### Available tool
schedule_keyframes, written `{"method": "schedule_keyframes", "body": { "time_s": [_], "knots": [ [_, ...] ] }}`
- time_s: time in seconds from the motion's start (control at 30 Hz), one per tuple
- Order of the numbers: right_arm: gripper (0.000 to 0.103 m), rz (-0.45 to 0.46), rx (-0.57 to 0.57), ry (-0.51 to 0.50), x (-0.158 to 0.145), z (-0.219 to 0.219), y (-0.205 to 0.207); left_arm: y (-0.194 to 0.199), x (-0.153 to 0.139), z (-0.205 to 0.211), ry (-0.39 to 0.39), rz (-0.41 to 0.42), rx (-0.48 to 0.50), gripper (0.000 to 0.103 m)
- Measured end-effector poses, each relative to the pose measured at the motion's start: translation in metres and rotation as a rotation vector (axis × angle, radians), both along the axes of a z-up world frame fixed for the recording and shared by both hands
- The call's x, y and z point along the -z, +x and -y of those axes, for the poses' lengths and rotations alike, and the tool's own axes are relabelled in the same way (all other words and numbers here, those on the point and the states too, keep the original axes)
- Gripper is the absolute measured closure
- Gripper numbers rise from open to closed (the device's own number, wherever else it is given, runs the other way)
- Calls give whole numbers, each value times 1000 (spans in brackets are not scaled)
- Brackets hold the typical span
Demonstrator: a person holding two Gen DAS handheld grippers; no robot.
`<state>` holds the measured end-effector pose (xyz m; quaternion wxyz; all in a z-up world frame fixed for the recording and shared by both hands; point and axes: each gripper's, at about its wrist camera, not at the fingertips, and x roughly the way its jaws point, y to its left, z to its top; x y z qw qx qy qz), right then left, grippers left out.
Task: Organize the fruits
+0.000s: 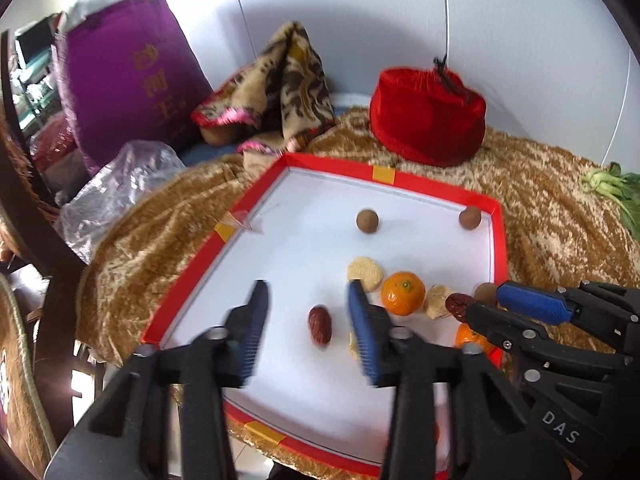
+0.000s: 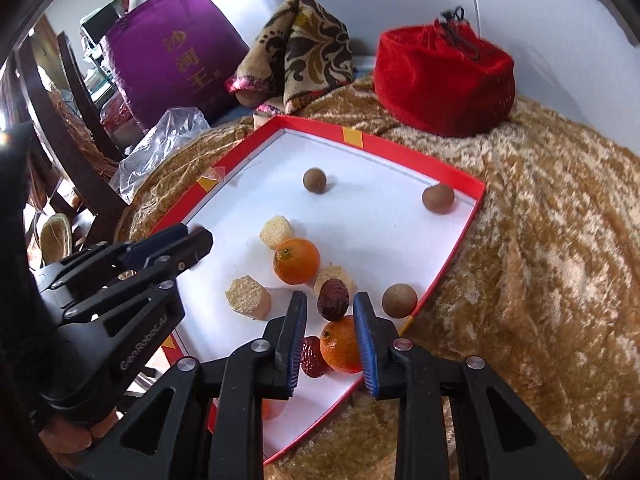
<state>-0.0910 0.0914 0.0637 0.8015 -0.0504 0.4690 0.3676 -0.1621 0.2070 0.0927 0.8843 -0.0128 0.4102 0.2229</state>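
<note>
Left gripper point(image 1: 308, 312): tilted down over tray point(image 1: 498, 248), jaws spread, empty; red date point(image 1: 319, 325) on tray floor below.
Right gripper point(image 2: 330, 320): tilted down at tray's near corner, jaws apart, unpinched, above orange point(image 2: 340, 346).

A table draped in crinkled golden-brown velvet cloth point(image 2: 540, 240). On it lie a shallow red-rimmed white cardboard tray point(image 2: 440, 168), a red velvet drawstring pouch point(image 2: 444, 80) and leafy greens point(image 1: 616, 192).

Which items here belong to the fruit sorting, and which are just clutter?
Job:
red tray
two oranges
red dates
brown round fruits
pale chunks

Clutter:
red pouch
purple bag
patterned cloth
plastic bag
greens
</note>
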Motion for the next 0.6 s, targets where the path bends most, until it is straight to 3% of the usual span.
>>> {"method": "schedule_keyframes", "body": {
  "time_s": [0.1, 0.17, 0.33, 0.6],
  "knots": [
    [62, 98, 15, -32, -14, 3, -14, -20, -18, 8, 10, 111, -4, 32],
    [61, 174, 14, -44, -26, 8, -27, -31, -28, 11, 45, 163, -23, 19],
    [51, 285, 41, -35, -52, 22, -52, -57, -42, 20, 144, 249, -51, 16],
    [39, 435, 69, 8, -87, 46, -98, -100, -53, 22, 130, 366, -82, 11]
  ]
}}
